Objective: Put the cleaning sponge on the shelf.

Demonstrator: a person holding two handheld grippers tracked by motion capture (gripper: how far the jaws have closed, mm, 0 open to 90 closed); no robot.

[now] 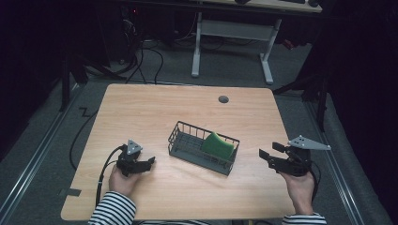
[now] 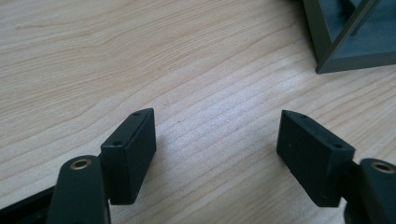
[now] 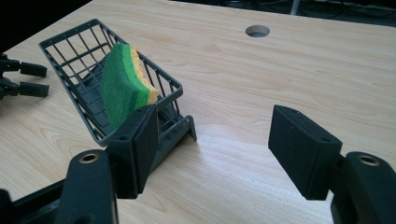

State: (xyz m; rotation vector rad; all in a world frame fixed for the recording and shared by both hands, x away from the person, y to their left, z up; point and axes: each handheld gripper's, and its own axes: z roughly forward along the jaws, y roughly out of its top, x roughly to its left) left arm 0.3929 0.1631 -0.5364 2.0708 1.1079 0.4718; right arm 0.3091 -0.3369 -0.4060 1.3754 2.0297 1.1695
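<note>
Overhead, the high view showed a light wooden desk (image 1: 141, 108) with a dark wire basket (image 1: 187, 145) set near its middle, turned at a slant. A green sponge (image 1: 218, 146) stood on edge in the basket's right end, leaning against the wire wall. The left tool (image 1: 149, 162) rested low on the desk just left of the basket, held by a hand in a striped sleeve (image 1: 114, 210), its jaws pointing toward the basket. The right tool (image 1: 268, 155) sat to the right of the basket, apart from it, jaws aimed left. A round cable hole (image 1: 223, 99) lay in the desk beyond the basket.

In the left gripper view, the left tool (image 2: 217, 140) stood with its jaws spread wide over bare wood, nothing between them. A corner of the basket (image 2: 341, 51) showed at the upper right, ahead of the jaws and not touching them.

In the right gripper view, the right tool (image 3: 212, 140) was likewise spread open and empty. The basket (image 3: 77, 56) lay ahead to the left, with the sponge (image 3: 119, 88) upright inside it, green face outward and a yellow layer behind. The left tool (image 3: 21, 79) showed at the far left edge.
</note>
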